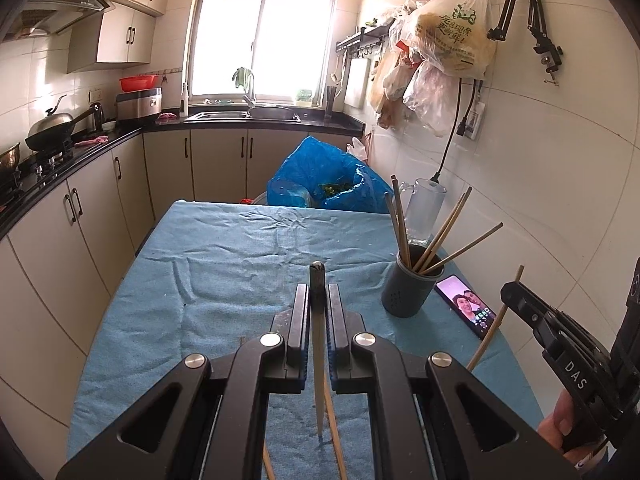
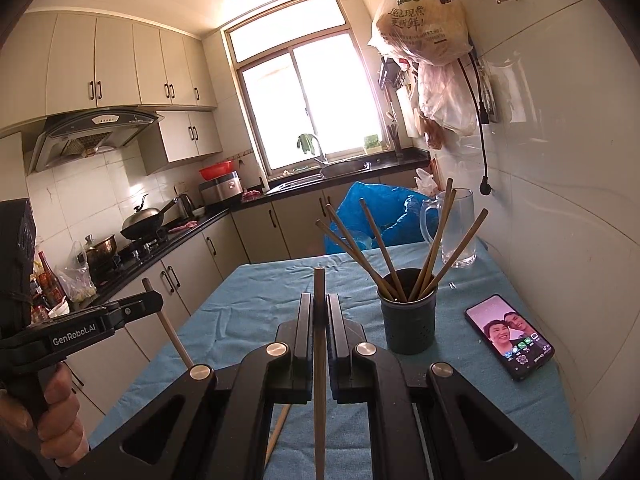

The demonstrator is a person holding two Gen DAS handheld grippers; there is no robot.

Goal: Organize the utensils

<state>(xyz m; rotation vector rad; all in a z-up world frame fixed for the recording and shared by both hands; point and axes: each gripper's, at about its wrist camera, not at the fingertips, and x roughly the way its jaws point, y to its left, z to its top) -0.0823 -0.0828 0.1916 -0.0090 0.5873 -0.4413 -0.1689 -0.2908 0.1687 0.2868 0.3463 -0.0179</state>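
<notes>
Both grippers are clamped on one stick each: the left gripper (image 1: 318, 300) pinches a pale wooden chopstick with a dark tip (image 1: 319, 360), the right gripper (image 2: 319, 312) a brown wooden chopstick (image 2: 319, 380), both up over the blue cloth-covered table (image 1: 224, 272). The dark grey perforated utensil cup (image 2: 408, 320) already bristles with splayed chopsticks (image 2: 430, 248). The risk, I'd say: a stick coming in at an angle knocks those, tips the cup, or bounces onto the smartphone with the lit screen (image 2: 510, 338) right beside it.

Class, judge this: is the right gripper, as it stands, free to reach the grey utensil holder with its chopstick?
Probably yes. The right gripper is shut on a chopstick, and the utensil holder stands just ahead to its right with nothing between; the phone lies off to the side.
</notes>
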